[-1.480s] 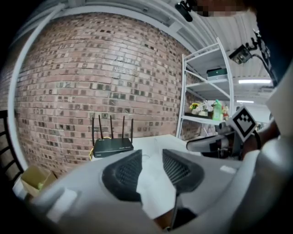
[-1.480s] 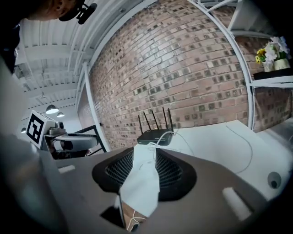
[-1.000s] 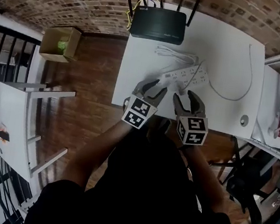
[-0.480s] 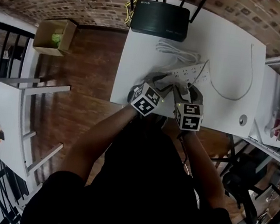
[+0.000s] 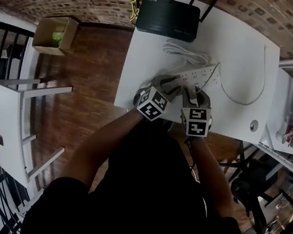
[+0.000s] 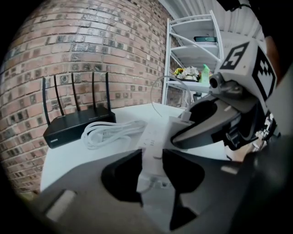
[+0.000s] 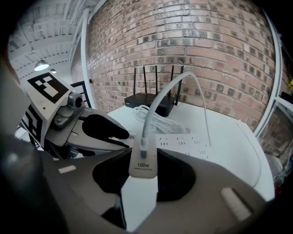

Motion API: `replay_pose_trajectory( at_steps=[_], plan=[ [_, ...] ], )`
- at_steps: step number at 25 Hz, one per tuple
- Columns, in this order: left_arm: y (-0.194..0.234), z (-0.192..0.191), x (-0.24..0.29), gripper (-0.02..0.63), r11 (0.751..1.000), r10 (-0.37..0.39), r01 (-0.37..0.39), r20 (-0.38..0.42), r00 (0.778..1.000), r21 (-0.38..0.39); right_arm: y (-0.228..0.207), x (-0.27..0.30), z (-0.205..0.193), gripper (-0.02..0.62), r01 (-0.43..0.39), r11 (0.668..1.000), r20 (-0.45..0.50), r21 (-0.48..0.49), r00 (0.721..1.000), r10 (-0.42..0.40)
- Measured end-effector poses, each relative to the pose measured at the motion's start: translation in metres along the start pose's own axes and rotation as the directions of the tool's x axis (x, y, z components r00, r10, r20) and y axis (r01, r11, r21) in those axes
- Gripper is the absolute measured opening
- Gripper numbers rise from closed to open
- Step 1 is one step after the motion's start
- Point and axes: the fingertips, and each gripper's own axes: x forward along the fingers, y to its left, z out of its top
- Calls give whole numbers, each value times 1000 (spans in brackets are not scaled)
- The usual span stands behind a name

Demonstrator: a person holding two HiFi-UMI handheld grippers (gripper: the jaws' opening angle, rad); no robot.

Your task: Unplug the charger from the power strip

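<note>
Head view steep down; gripper views low, fwd; all share power strip (image 5: 202, 75).

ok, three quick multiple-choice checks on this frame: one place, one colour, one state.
1. Where on the table is the router? A) far edge B) near edge C) off it, on the floor
2. The power strip is: A) black B) white C) red
3. The right hand-held gripper is: A) open and empty B) shut on the router C) shut on the charger

Key: A, it stands at the table's far edge in the head view. B, its casing is white in every view. C, the jaws have just been closing and their pads press the charger's sides.
</note>
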Motion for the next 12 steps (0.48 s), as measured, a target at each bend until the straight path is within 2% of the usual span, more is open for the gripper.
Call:
replay_pose_trajectory(
  at_steps=[12],
  plan=[
    [-2,0,0,144,1000,8,-9,21,1000,23,-5,2,-8,140,-4,1000,-30,25,1000,5]
  ],
)
